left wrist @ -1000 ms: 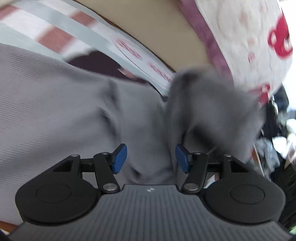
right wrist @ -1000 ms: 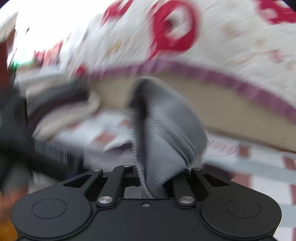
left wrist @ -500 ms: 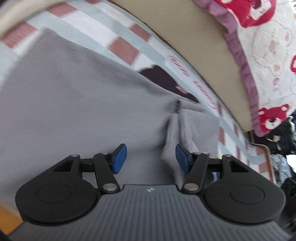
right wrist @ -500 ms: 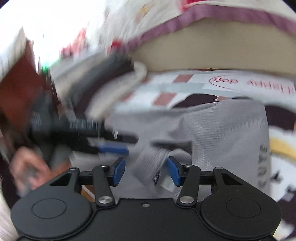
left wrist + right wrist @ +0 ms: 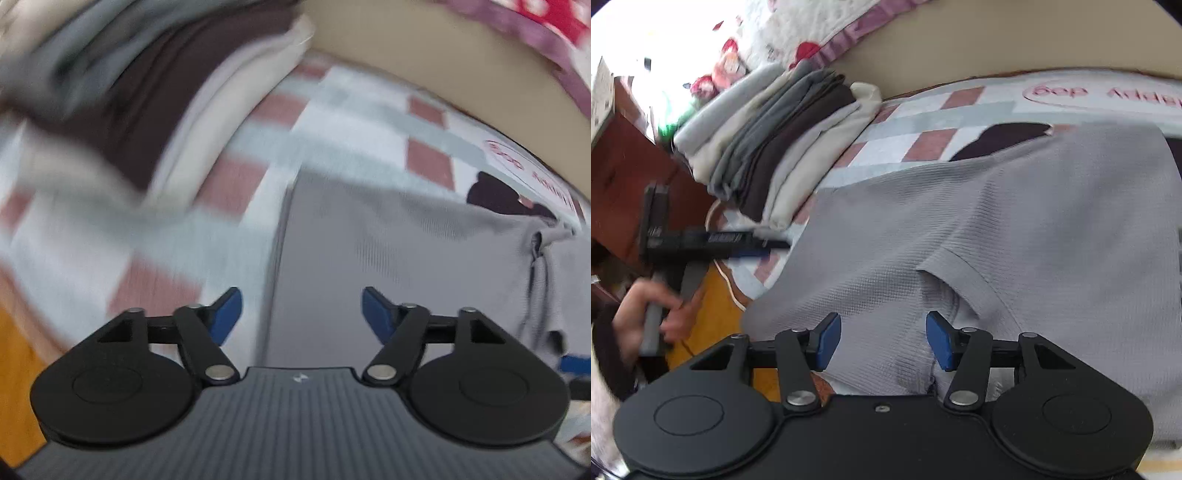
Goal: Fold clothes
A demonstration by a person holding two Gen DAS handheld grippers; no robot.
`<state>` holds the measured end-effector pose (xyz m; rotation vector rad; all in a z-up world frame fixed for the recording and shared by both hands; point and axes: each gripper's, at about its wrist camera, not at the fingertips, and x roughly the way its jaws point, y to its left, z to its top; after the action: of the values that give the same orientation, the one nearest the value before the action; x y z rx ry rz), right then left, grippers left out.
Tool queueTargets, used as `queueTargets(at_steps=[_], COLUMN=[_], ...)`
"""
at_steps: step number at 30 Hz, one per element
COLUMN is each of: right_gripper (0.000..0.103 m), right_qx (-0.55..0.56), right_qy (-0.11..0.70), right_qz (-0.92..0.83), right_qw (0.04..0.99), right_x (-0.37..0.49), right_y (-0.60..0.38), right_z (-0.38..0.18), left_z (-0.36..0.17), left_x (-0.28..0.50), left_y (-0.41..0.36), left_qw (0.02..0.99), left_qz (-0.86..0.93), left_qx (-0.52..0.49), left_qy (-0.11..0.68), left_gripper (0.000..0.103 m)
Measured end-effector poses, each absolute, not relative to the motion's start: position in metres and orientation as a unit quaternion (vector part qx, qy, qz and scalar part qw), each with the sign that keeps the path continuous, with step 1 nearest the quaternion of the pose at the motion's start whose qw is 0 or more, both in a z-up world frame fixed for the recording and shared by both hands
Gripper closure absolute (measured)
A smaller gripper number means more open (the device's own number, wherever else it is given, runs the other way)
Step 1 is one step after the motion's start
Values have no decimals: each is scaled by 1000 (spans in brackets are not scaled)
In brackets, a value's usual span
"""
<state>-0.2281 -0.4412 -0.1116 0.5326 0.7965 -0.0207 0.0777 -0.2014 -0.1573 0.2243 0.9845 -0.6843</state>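
Off the shirt (image 5: 997,221): right claw (image 5: 882,339), empty.

Bedroom: checked bedsheet (image 5: 934,110), stacked folded clothes (image 5: 775,140)

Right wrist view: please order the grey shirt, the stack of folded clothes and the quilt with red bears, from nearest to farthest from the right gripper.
1. Grey shirt: directly under the right gripper.
2. Stack of folded clothes: beyond, upper left.
3. Quilt with red bears: farthest, top, behind the stack.
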Motion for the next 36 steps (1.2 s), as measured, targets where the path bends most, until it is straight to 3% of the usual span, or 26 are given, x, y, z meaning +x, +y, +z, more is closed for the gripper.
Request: queueTargets(at_steps=[10, 11, 12, 13, 16, 21, 24, 25, 26, 28, 36], right_gripper=[46, 46, 46, 46, 46, 46, 46, 46, 46, 45, 45], right_qx=[254, 251, 248, 245, 234, 200, 147, 121, 96, 38, -114], right_qy=[386, 388, 390, 393, 403, 418, 429, 431, 433, 434, 426], right_qz=[-44, -48, -53, -56, -63, -63, -24, 1, 26, 79, 192], right_qw=[886, 885, 885, 885, 882, 884, 891, 894, 896, 896, 877], right_x=[-226, -225, -224, -222, -214, -204, -186, -177, -168, -150, -90], right_y=[-444, -443, -443, -443, -439, -427, -401, -387, -372, -339, -231], right_z=[-104, -105, -106, -107, -112, -111, -105, -103, -101, -99, -119], left_z=[-189, -190, -190, -188, -171, -171, -181, -176, -170, -159, -179], left_x=[124, 121, 116, 110, 100, 123, 141, 145, 148, 148, 132], left_y=[-224, -226, -229, -232, -225, -218, -212, -206, -199, -181, -101], left_qw=[803, 805, 809, 817, 848, 843, 819, 814, 809, 798, 727], left_qz=[-395, -404, -408, -406, -393, -361, -349, -351, -353, -349, -310], left_qx=[50, 57, 77, 102, 104, 80, 49, 29, 12, -6, -130], left_qy=[444, 431, 416, 397, 339, 390, 453, 463, 470, 492, 598], left_gripper=[20, 54, 81, 96, 96, 93, 73, 58, 49, 44, 43])
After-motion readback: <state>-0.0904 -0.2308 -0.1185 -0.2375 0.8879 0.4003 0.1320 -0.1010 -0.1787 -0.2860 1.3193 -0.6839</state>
